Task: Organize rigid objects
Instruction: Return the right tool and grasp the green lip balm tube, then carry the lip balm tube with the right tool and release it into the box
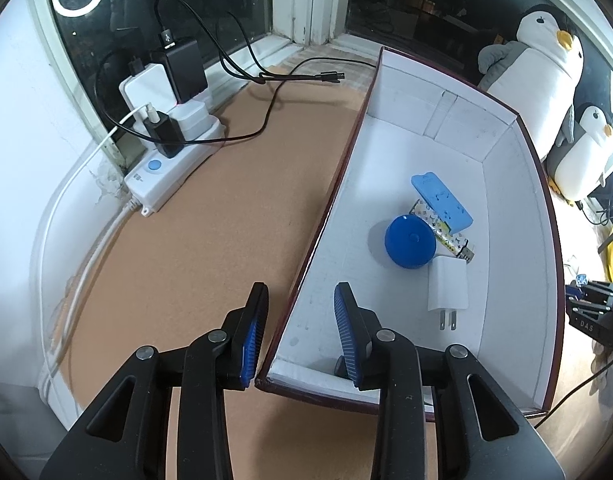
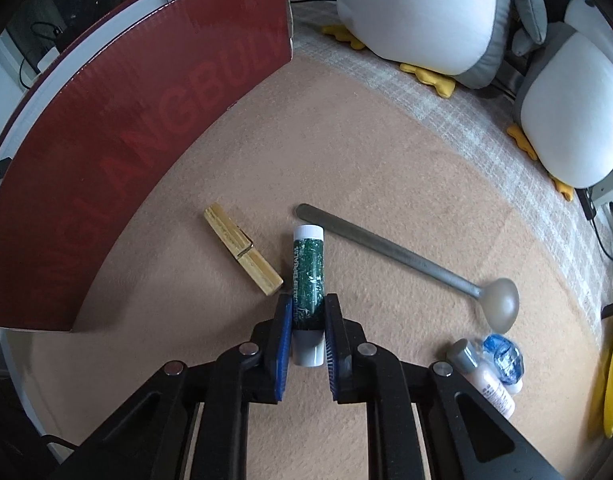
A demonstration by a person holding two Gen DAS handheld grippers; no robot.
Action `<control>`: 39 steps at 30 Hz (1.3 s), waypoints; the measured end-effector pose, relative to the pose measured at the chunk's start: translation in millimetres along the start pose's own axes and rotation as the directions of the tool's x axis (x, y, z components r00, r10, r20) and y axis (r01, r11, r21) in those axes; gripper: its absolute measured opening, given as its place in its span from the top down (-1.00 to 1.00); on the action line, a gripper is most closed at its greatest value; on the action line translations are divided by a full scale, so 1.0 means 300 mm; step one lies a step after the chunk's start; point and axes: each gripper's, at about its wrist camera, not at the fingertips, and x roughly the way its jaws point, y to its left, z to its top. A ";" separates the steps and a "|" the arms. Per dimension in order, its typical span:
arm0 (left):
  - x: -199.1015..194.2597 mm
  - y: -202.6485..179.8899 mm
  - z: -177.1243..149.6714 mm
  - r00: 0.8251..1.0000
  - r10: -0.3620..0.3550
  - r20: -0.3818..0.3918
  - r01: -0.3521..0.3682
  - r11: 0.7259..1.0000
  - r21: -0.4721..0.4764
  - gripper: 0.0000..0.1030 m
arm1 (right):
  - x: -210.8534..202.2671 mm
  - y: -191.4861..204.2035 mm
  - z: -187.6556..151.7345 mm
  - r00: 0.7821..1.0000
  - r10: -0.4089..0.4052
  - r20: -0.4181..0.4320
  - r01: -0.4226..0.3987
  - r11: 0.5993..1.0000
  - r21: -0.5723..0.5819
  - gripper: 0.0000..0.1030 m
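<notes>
tan felt surface (image 2: 386, 152) by a dark window, power strip (image 1: 174, 168) with chargers far left of the left gripper (image 1: 300, 308). its jaws part-open, empty, straddling the near wall of the red box (image 1: 334, 184); blue disc (image 1: 410, 242) and white plug (image 1: 448, 290) inside, ahead-right. right gripper (image 2: 306, 312) narrow, pads pressing a green lip balm tube (image 2: 308, 276). clothespin (image 2: 242, 248) just left, spoon (image 2: 406, 260) right, plush penguins (image 2: 426, 20) beyond.
</notes>
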 end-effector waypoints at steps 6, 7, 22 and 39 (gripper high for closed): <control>0.010 -0.001 0.008 1.000 0.000 0.006 0.000 1.000 0.009 0.37 | -0.029 -0.034 -0.054 0.999 0.034 0.023 -0.035 0.996 0.079 0.73; 0.012 -0.001 0.009 1.000 0.001 0.007 -0.001 1.000 0.009 0.37 | -0.041 -0.043 -0.070 0.999 0.038 0.029 -0.040 0.995 0.090 0.73; 0.032 0.005 0.041 0.999 0.010 0.031 -0.010 1.000 0.026 0.43 | -0.243 0.024 -0.050 0.984 0.094 0.150 -0.113 0.985 0.129 0.73; 0.052 0.006 0.059 0.999 -0.015 0.044 0.014 0.999 0.040 0.77 | -0.368 0.321 0.072 0.962 0.178 0.206 -0.173 0.984 -0.042 0.73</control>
